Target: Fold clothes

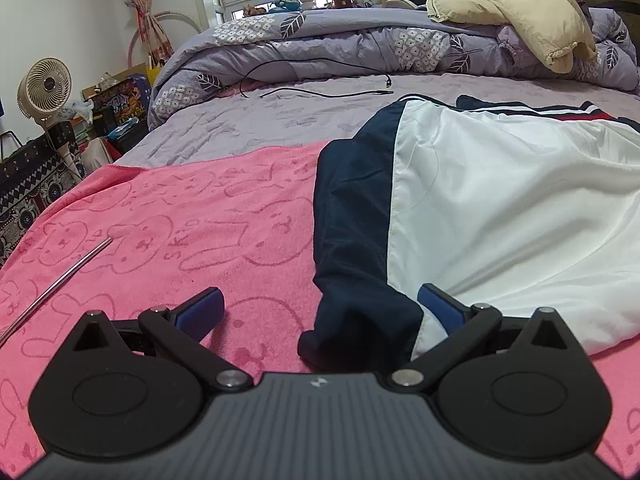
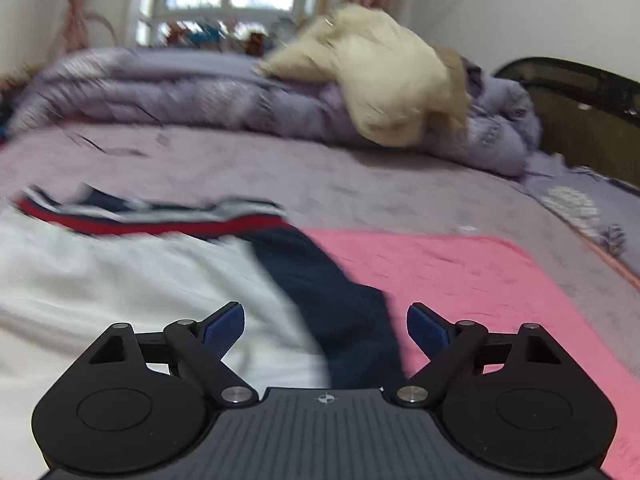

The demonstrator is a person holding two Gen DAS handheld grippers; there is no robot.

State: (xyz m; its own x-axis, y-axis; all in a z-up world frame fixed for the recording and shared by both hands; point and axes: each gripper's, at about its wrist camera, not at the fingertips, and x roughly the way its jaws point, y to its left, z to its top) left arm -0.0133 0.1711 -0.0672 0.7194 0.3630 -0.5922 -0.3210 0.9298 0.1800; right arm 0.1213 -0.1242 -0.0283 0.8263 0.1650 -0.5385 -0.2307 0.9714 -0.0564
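1. Left gripper [image 1: 320,302]: the blue-padded fingers [image 1: 202,307] stand wide apart and grip nothing. The dark cuff end of the navy sleeve [image 1: 352,240] lies between them, nearer the right finger, with no pad pressing on it. This placement suits a pinch at the cuff, which gives control of the whole sleeve length.

2. Right gripper [image 2: 325,326]: its fingers [image 2: 224,330] are also spread wide and empty. The other navy sleeve [image 2: 340,300] runs forward from between them. This view is blurred, so fine contact cannot be judged.

3. Task item: the white and navy zip jacket with red-striped trim [image 1: 500,200] lies spread flat ahead of both pairs of fingers, its white body between the two sleeves and its striped end at the far side. Lying flat with sleeves along the sides, it appears prepared for the sleeves to be folded inward first.

4. Support: the jacket rests on a pink towel printed with rabbit outlines [image 1: 180,220], which extends beneath and to the outer side of each gripper. The towel probably serves as a clean, flat folding area on the lilac bed sheet [image 1: 280,120].

5. Beyond the fingers: a thin metal rod [image 1: 60,276] lies on the towel left of the left fingers; a black cable [image 1: 320,94] and a rolled purple quilt [image 1: 340,48] sit farther away, clear of the work.
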